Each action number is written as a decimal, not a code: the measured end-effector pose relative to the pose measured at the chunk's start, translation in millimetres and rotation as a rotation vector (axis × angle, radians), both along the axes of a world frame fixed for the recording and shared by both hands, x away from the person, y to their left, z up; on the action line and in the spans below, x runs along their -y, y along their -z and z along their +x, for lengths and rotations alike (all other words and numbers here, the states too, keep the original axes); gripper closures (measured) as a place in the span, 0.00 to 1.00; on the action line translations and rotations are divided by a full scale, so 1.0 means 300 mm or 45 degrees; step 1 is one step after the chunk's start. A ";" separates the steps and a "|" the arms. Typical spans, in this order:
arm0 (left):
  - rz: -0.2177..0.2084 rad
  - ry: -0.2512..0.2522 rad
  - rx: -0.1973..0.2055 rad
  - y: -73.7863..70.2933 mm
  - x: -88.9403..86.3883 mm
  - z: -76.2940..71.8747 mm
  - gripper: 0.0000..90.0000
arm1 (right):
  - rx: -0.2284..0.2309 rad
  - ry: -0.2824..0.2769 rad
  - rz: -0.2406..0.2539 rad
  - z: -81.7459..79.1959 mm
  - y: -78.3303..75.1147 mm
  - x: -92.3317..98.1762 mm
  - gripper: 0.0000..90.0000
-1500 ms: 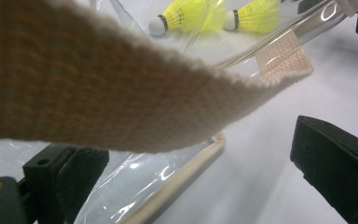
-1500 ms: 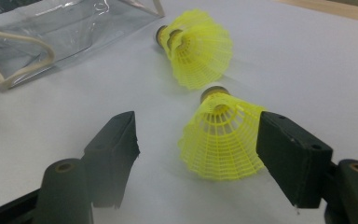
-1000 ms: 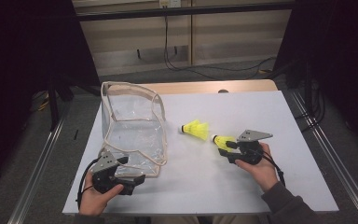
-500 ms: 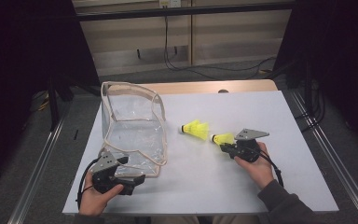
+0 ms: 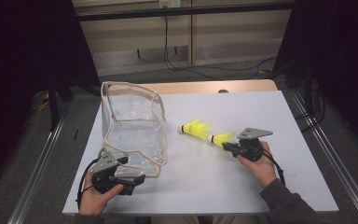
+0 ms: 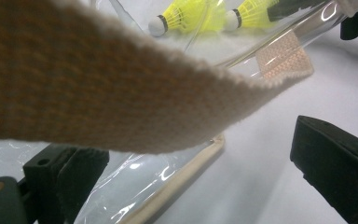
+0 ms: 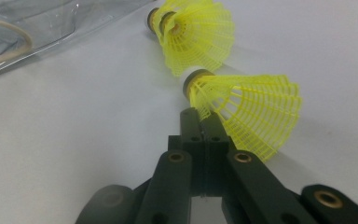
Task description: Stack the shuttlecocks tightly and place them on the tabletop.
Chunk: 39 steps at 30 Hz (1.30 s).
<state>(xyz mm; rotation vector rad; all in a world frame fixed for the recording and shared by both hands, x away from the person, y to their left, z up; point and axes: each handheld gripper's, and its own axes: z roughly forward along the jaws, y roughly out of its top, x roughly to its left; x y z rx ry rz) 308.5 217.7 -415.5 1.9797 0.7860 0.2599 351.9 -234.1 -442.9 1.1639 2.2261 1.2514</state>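
As seen from the high view, the bag (image 5: 133,128) stands on the table (image 5: 242,186), with two yellow shuttlecocks to its right. The right gripper (image 5: 227,146) touches the nearer shuttlecock (image 5: 220,138); the farther shuttlecock (image 5: 194,128) lies between it and the bag. The left gripper (image 5: 139,179) sits at the bag's near edge.

From the left gripper view, its jaws stand apart around the bag's edge, under a strap (image 6: 121,93).

From the right gripper view, the jaws have just been closing and are clenched on the nearer shuttlecock's mesh skirt (image 7: 247,112).
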 end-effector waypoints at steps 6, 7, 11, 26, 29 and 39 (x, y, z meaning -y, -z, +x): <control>0.004 0.000 0.001 0.000 0.000 0.001 0.05 | 0.029 -0.014 0.023 0.000 -0.021 0.006 1.00; 0.005 0.000 0.002 0.000 0.000 0.001 0.05 | 0.027 -0.012 0.029 0.000 -0.025 0.004 1.00; 0.003 0.000 0.000 0.000 0.000 0.001 0.05 | 0.039 -0.021 0.034 0.007 -0.033 -0.001 1.00; 0.003 -0.001 0.002 0.000 0.000 0.001 0.05 | 0.045 -0.025 0.035 0.034 -0.044 -0.014 1.00; 0.002 0.001 0.002 0.000 0.000 0.001 0.05 | 0.039 -0.023 0.034 0.038 -0.042 -0.016 1.00; 0.001 0.000 0.002 0.000 0.000 0.001 0.05 | 0.032 -0.017 0.044 0.051 -0.039 -0.025 1.00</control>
